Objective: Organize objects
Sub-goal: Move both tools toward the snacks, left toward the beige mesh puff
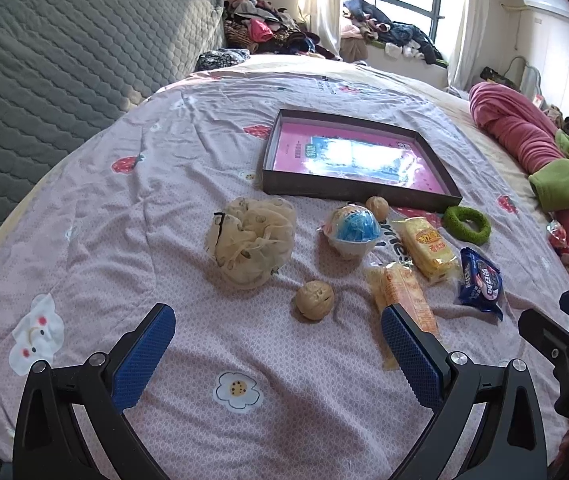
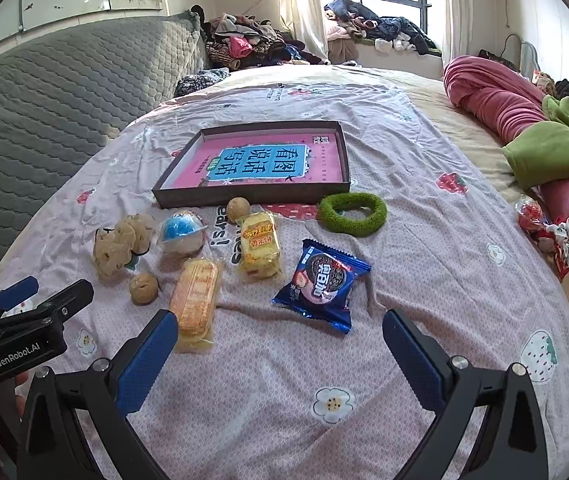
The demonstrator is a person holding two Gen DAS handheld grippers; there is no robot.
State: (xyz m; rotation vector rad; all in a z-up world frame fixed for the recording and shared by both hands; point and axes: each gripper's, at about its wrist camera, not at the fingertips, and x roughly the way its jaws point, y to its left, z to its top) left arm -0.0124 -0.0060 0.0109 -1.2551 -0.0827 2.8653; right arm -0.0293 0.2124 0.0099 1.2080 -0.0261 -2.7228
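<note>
A shallow dark tray (image 1: 348,194) (image 2: 252,196) with a pink book lining it lies on the bed. In front of it are scattered a beige mesh scrunchie (image 1: 252,240) (image 2: 122,246), two walnuts (image 1: 314,301) (image 1: 377,207) (image 2: 143,288) (image 2: 238,208), a blue-lidded jelly cup (image 1: 352,232) (image 2: 182,234), two yellow wrapped cakes (image 1: 404,300) (image 1: 428,250) (image 2: 196,300) (image 2: 261,246), a blue cookie packet (image 1: 480,280) (image 2: 322,280) and a green ring (image 1: 467,225) (image 2: 353,213). My left gripper (image 1: 278,338) hovers open short of the near walnut. My right gripper (image 2: 280,340) hovers open just short of the cookie packet.
A grey quilted headboard (image 1: 64,60) borders the left. A rolled pink and green blanket (image 2: 544,140) and red candy wrappers (image 2: 548,232) lie along the right edge. Piled clothes (image 2: 244,44) sit behind the bed by the window. The pink flowered sheet (image 2: 424,280) is bare at near right.
</note>
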